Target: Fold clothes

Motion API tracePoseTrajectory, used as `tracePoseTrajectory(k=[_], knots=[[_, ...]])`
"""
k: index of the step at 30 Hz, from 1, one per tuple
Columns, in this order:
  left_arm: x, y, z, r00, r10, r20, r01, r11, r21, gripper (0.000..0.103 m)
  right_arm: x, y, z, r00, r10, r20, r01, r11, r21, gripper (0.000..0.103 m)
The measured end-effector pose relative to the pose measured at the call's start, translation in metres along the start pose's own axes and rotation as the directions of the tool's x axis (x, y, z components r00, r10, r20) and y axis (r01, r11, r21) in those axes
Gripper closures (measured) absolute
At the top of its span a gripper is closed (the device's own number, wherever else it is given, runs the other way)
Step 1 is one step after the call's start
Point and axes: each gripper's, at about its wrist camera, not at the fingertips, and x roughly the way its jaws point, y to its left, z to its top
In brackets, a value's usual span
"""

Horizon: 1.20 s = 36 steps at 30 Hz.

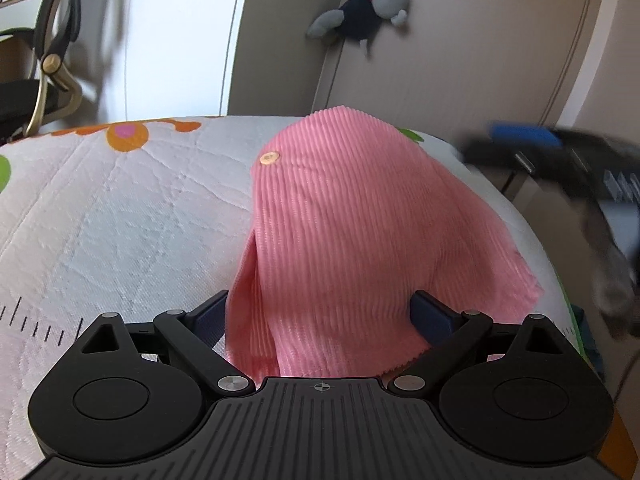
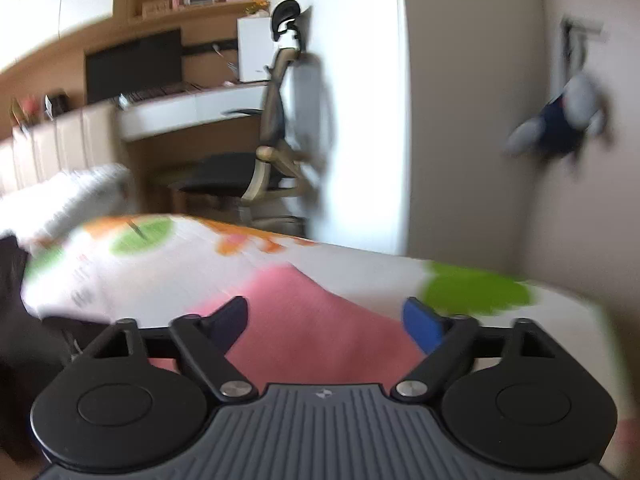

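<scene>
A pink ribbed garment [image 1: 340,216] with a small round button lies bunched on the white flowered bedspread [image 1: 120,216]. In the left wrist view its near edge lies between the fingers of my left gripper [image 1: 320,316], whose jaws stand wide apart and do not pinch the cloth. My right gripper [image 2: 324,320] is open above the same pink garment [image 2: 312,320], which shows blurred below it. The right gripper also shows, blurred, at the right edge of the left wrist view [image 1: 560,160].
A grey plush toy [image 1: 368,12] hangs on the beige wall behind the bed. An office chair [image 2: 272,152] and a desk with a monitor [image 2: 132,68] stand beyond the bed's far edge. The bed's right edge drops off near the garment.
</scene>
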Motion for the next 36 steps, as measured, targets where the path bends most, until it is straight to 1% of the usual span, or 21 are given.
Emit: tracePoseTrajectory(k=[1, 4, 7, 8, 11, 14, 16, 19, 20, 23, 25, 28, 31, 33, 35, 36], knots=[[0.0, 0.0, -0.001, 1.0, 0.0, 0.002, 0.0, 1.0, 0.004, 0.005, 0.012, -0.001, 0.001, 0.999, 0.026, -0.023, -0.025, 0.999, 0.024, 0.038], [-0.001, -0.002, -0.005, 1.0, 0.001, 0.007, -0.001, 1.0, 0.011, 0.005, 0.054, 0.001, -0.01, 0.993, -0.017, -0.12, 0.019, 1.0, 0.015, 0.038], [-0.002, -0.002, -0.007, 1.0, -0.002, 0.011, 0.002, 1.0, 0.014, 0.005, 0.062, -0.001, -0.017, 0.992, -0.009, -0.125, 0.013, 0.999, 0.031, 0.037], [-0.003, -0.002, -0.007, 1.0, -0.004, 0.012, 0.003, 1.0, 0.016, 0.005, 0.061, 0.0, -0.017, 0.992, -0.015, -0.125, 0.017, 1.0, 0.017, 0.037], [-0.002, -0.003, -0.008, 1.0, -0.003, 0.015, 0.003, 1.0, 0.029, 0.005, 0.056, 0.009, -0.02, 0.992, -0.053, -0.115, 0.045, 0.996, -0.071, 0.036], [-0.002, -0.003, -0.009, 1.0, -0.005, 0.019, 0.004, 0.999, 0.034, 0.005, 0.051, 0.019, -0.019, 0.99, -0.103, -0.094, 0.087, 0.983, -0.164, 0.034], [-0.002, -0.003, -0.01, 1.0, -0.005, 0.02, 0.005, 0.999, 0.037, 0.005, 0.044, 0.035, -0.014, 0.99, -0.134, -0.051, 0.117, 0.959, -0.258, 0.034], [-0.003, -0.003, -0.01, 1.0, -0.006, 0.021, 0.005, 0.999, 0.037, 0.005, 0.032, 0.063, -0.008, 0.989, -0.138, 0.049, 0.146, 0.89, -0.432, 0.034], [-0.003, -0.003, -0.01, 1.0, -0.005, 0.022, 0.005, 0.999, 0.038, 0.004, 0.033, 0.072, -0.006, 0.989, -0.132, 0.065, 0.147, 0.868, -0.475, 0.034], [-0.002, -0.003, -0.011, 1.0, -0.002, 0.024, 0.001, 0.999, 0.039, 0.004, 0.05, 0.087, -0.003, 0.989, -0.136, 0.058, 0.145, 0.827, -0.543, 0.034], [-0.003, -0.003, -0.012, 1.0, -0.004, 0.024, 0.003, 0.999, 0.038, 0.004, 0.071, 0.089, -0.004, 0.983, -0.182, 0.016, 0.158, 0.805, -0.571, 0.034], [-0.003, -0.002, -0.012, 1.0, -0.007, 0.026, 0.006, 0.999, 0.035, 0.004, 0.09, 0.08, -0.006, 0.98, -0.191, -0.05, 0.13, 0.815, -0.564, 0.034], [-0.003, -0.001, -0.012, 1.0, -0.013, 0.028, 0.012, 0.999, 0.033, 0.004, 0.088, 0.076, -0.003, 0.979, -0.192, -0.066, 0.125, 0.827, -0.547, 0.033], [-0.002, -0.003, -0.012, 1.0, -0.012, 0.028, 0.011, 0.999, 0.038, 0.004, 0.081, 0.074, -0.002, 0.981, -0.182, -0.061, 0.123, 0.84, -0.529, 0.032], [-0.002, -0.003, -0.012, 1.0, -0.011, 0.028, 0.01, 0.999, 0.04, 0.004, 0.069, 0.066, 0.002, 0.986, -0.158, -0.056, 0.114, 0.875, -0.471, 0.03], [-0.002, -0.003, -0.012, 1.0, -0.011, 0.028, 0.01, 0.999, 0.04, 0.004, 0.063, 0.061, 0.003, 0.988, -0.15, -0.047, 0.114, 0.89, -0.441, 0.026]])
